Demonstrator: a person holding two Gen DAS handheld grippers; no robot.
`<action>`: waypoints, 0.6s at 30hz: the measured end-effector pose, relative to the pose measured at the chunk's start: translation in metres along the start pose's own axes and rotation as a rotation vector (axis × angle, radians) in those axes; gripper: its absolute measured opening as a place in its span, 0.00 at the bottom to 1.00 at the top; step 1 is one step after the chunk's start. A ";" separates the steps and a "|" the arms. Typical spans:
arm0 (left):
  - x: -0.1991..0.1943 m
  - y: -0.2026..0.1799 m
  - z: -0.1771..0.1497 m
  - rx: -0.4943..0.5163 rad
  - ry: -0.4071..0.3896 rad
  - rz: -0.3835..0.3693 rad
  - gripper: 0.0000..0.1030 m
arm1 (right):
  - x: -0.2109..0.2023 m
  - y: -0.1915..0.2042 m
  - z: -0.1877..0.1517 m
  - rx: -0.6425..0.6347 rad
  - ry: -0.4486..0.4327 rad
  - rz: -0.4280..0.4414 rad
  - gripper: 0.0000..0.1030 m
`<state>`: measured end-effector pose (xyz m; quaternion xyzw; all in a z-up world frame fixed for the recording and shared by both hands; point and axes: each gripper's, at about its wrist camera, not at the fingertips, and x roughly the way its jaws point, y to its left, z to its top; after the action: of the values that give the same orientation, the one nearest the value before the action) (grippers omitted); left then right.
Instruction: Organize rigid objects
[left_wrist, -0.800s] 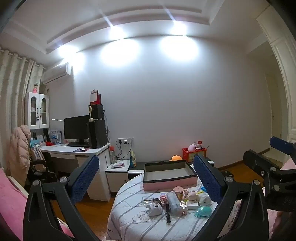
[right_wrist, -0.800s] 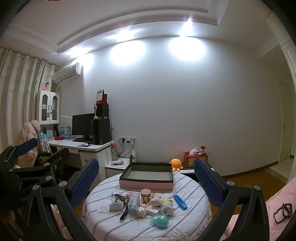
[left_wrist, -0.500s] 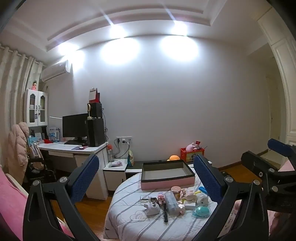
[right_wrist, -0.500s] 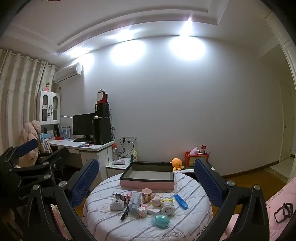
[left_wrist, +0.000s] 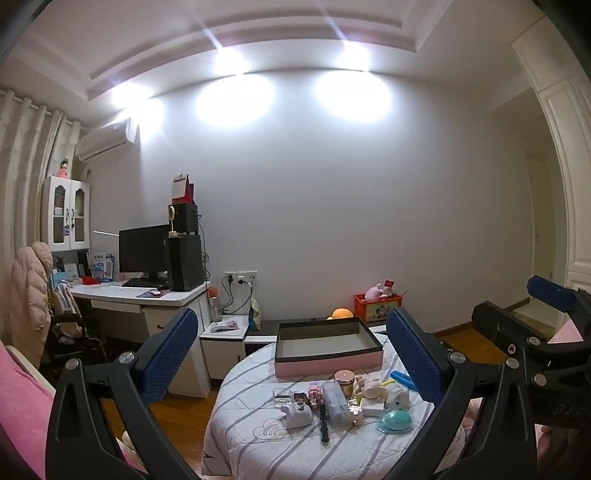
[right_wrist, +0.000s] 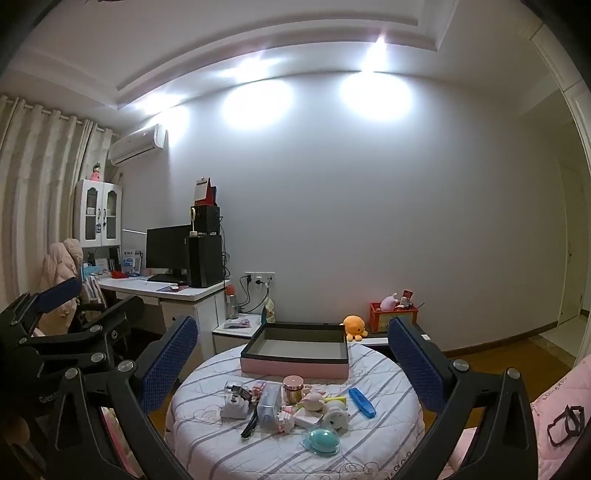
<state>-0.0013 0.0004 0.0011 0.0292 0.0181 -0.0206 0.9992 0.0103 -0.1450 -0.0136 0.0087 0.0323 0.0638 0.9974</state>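
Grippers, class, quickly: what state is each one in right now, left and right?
Left gripper: open, holding nothing.
Right gripper: open, holding nothing.

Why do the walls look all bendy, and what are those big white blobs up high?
Left wrist view: the fisheye lens curves the wall and doorway, and ceiling lamps make glare patches. Right wrist view: same bending, curtains bow, glare again; the table stays sharp.

small items (right_wrist: 291, 410) clustered on striped round table (right_wrist: 388, 435) | pink tray (right_wrist: 295, 363) behind (empty)
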 end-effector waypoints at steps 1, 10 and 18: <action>-0.001 0.000 0.001 -0.001 -0.003 0.001 1.00 | 0.000 0.000 -0.001 0.000 -0.002 -0.002 1.00; -0.001 -0.001 0.001 0.004 -0.010 0.013 1.00 | 0.001 0.001 0.000 0.004 -0.006 0.001 1.00; -0.004 0.000 0.002 0.002 -0.013 0.012 1.00 | 0.000 0.001 0.001 0.004 -0.006 0.001 1.00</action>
<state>-0.0051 0.0002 0.0029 0.0300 0.0113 -0.0146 0.9994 0.0104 -0.1441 -0.0131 0.0107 0.0295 0.0643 0.9974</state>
